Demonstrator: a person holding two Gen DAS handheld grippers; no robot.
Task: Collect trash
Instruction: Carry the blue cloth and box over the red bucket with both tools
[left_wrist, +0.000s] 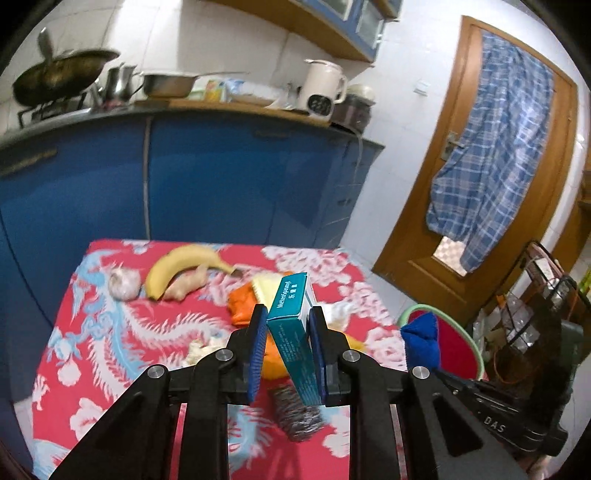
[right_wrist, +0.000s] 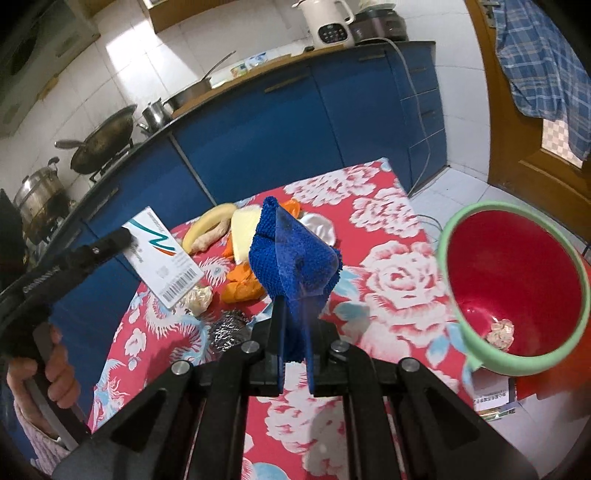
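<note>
Trash is in both your grips: your left gripper (left_wrist: 288, 325) has its fingers (left_wrist: 258, 343) pressed on the sides of a teal and white medicine box (left_wrist: 291, 317), which stands tilted between them, lifted clear of the counter (left_wrist: 110, 332). Your right gripper (right_wrist: 295, 325) has its fingers (right_wrist: 279, 332) pinched nearly together on a crumpled blue scrubbing cloth (right_wrist: 291, 251), also held up in the air. From the right wrist view you can see your left hand (right_wrist: 48, 365) on the handle of the other tool, with the box out at its tip. Below the box, on the red flowered covering of the counter, lie a steel wool pad (left_wrist: 297, 417), a crumpled tissue (left_wrist: 199, 350) and an orange plastic wrapper (left_wrist: 243, 306) with a pale yellow sponge (left_wrist: 266, 286) resting on it. Farther back sit a banana (left_wrist: 184, 266), a piece of ginger (left_wrist: 184, 286) touching it, and a garlic bulb (left_wrist: 123, 282) just beside them. Off the right edge of the counter stands a red bin with a green rim (right_wrist: 517, 280); a small scrap (right_wrist: 500, 330) lies at its bottom.
</note>
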